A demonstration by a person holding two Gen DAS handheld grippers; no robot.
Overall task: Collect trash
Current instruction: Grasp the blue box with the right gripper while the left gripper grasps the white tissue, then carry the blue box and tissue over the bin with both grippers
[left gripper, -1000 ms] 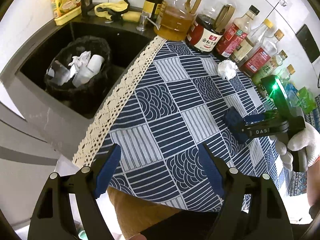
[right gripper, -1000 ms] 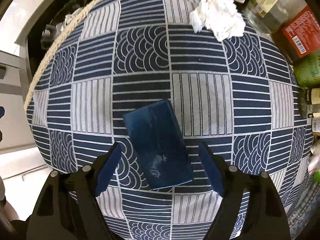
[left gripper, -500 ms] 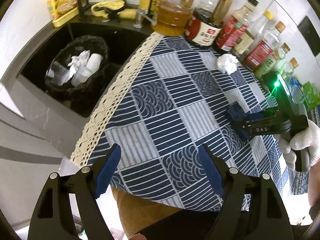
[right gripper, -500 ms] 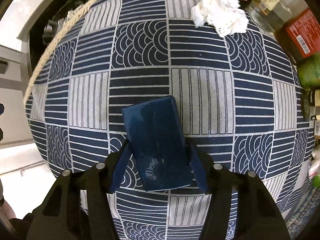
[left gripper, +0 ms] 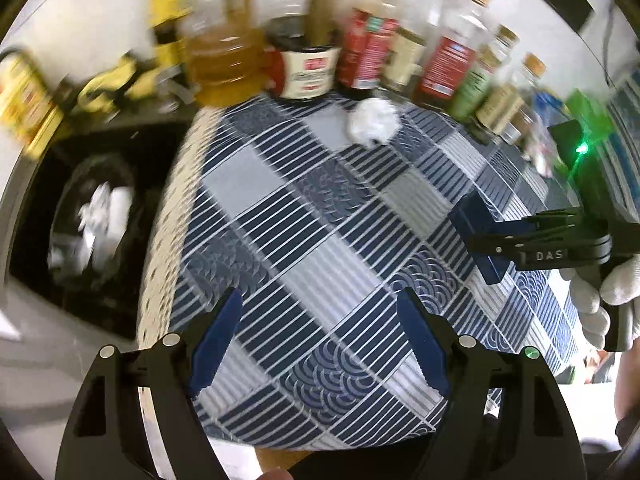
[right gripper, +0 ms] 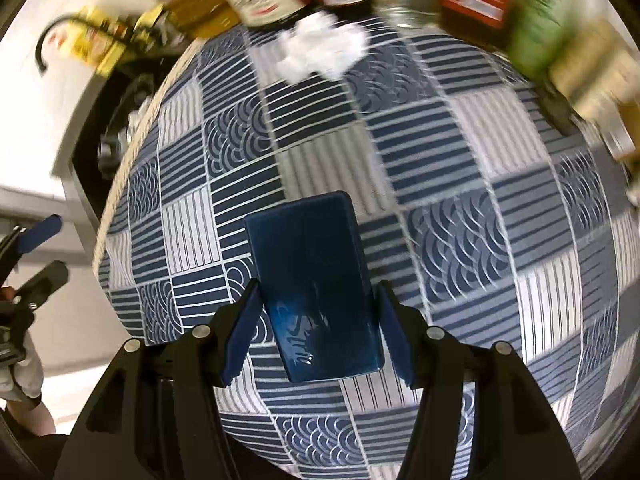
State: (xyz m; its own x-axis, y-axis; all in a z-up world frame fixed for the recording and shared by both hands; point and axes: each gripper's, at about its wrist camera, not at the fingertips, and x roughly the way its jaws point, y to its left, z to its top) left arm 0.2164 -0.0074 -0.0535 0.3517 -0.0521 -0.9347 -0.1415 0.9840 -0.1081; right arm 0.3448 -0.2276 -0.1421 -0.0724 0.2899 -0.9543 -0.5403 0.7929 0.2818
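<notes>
Blue box point(right gripper: 316, 288) clamped in right gripper point(right gripper: 314, 334), above tablecloth point(right gripper: 460, 184)

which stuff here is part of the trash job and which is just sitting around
Job: blue box in right claw; crumpled tissue; lined bin with trash; empty left claw.

Lying about: sauce and oil bottles; yellow cloth; patterned tablecloth.
</notes>
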